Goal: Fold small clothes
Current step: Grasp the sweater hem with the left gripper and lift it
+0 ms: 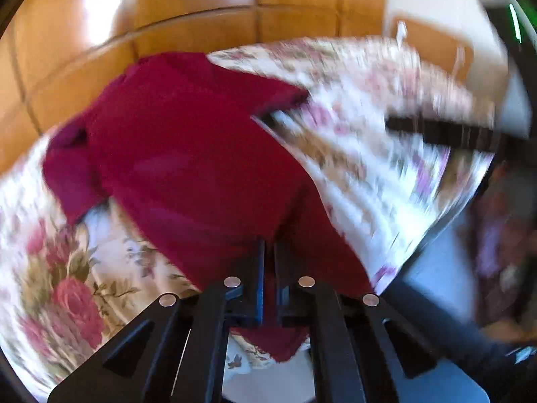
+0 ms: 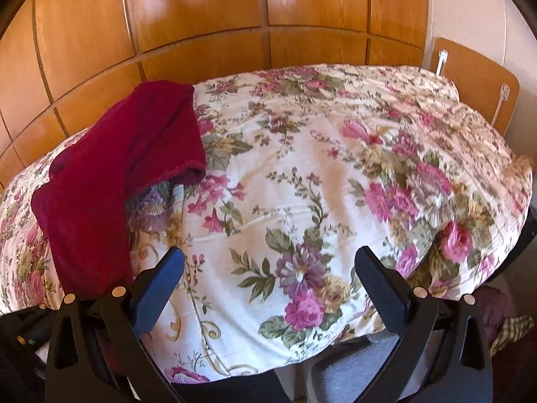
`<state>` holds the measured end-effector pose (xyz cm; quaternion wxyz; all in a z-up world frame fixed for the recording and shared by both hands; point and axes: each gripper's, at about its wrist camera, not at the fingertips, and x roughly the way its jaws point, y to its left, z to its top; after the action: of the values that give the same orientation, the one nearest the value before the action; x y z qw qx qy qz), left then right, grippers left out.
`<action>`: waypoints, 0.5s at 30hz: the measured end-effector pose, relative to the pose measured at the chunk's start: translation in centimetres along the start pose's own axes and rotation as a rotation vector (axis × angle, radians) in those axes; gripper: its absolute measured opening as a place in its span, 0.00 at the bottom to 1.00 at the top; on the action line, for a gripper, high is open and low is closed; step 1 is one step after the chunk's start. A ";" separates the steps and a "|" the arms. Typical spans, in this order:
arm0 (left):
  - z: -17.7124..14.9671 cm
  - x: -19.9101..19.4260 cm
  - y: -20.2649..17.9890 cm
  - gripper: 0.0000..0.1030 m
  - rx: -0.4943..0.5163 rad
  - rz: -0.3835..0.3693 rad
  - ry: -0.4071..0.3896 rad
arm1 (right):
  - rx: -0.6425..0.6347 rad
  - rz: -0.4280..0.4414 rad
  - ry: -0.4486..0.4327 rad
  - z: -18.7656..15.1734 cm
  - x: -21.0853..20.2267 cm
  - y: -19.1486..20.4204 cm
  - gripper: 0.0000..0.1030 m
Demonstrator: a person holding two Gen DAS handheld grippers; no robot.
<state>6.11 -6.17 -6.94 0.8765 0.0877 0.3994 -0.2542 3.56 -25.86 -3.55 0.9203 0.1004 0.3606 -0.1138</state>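
A dark red garment (image 1: 188, 154) hangs from my left gripper (image 1: 269, 252), which is shut on its near edge; the cloth drapes over the fingers and spreads toward the far left of the floral bed cover (image 1: 67, 268). In the right wrist view the same red garment (image 2: 110, 181) lies lifted and bunched at the left of the bed cover (image 2: 302, 168). My right gripper (image 2: 268, 268) is open and empty above the near middle of the bed, right of the garment. It also shows blurred at the right of the left wrist view (image 1: 436, 134).
A wooden panelled headboard wall (image 2: 201, 16) runs behind the bed. A wooden board with cables (image 2: 476, 77) stands at the far right. Dark and checked cloth (image 2: 506, 329) lies below the bed's right edge. The bed's near edge drops to a grey floor (image 2: 352, 362).
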 end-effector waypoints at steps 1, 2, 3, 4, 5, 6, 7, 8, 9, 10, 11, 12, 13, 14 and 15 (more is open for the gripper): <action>0.6 -1.4 1.7 0.03 -0.066 -0.021 -0.036 | -0.008 0.008 -0.002 0.2 0.1 0.2 0.98; 1.0 -2.5 3.2 0.03 -0.120 -0.034 -0.067 | -0.021 0.018 -0.005 0.4 0.1 0.5 0.98; 1.7 -4.3 5.7 0.03 -0.202 -0.044 -0.117 | -0.047 0.030 -0.012 0.8 0.2 1.0 0.98; 2.1 -5.7 7.7 0.02 -0.258 -0.041 -0.153 | -0.070 0.039 -0.019 1.0 0.4 1.6 0.98; 2.5 -7.3 10.2 0.02 -0.326 -0.035 -0.196 | -0.086 0.048 -0.023 1.2 0.5 2.0 0.98; 2.7 -8.8 12.6 0.02 -0.391 -0.026 -0.238 | -0.108 0.066 -0.026 1.6 0.7 2.7 0.98; 2.9 -10.9 16.0 0.02 -0.470 0.009 -0.295 | -0.127 0.088 -0.025 1.9 1.0 3.4 0.98; 2.8 -12.4 18.7 0.02 -0.521 0.050 -0.333 | -0.149 0.111 -0.024 2.3 1.4 4.3 0.98; 2.6 -14.0 21.8 0.02 -0.573 0.113 -0.371 | -0.166 0.128 -0.024 2.6 1.6 5.0 0.98; 2.5 -14.9 23.9 0.02 -0.601 0.165 -0.386 | -0.186 0.150 -0.023 2.9 1.9 5.7 0.98; 2.3 -15.8 26.0 0.02 -0.626 0.225 -0.395 | -0.203 0.177 -0.018 3.1 2.2 6.5 0.98; 2.0 -16.5 29.0 0.02 -0.663 0.302 -0.397 | -0.220 0.226 -0.004 3.7 2.8 7.8 0.97; 1.8 -16.9 31.1 0.02 -0.693 0.344 -0.391 | -0.226 0.253 0.005 3.9 3.1 8.4 0.95; 1.6 -17.0 33.3 0.02 -0.723 0.388 -0.380 | -0.233 0.286 0.018 4.3 3.5 9.3 0.91; 1.2 -17.1 36.1 0.02 -0.772 0.463 -0.360 | -0.243 0.318 0.034 4.7 4.0 10.3 0.89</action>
<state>16.11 30.71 4.80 0.9338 -0.2027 0.2764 0.1029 12.33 -17.78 -1.89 0.9257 0.0460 0.3669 0.0791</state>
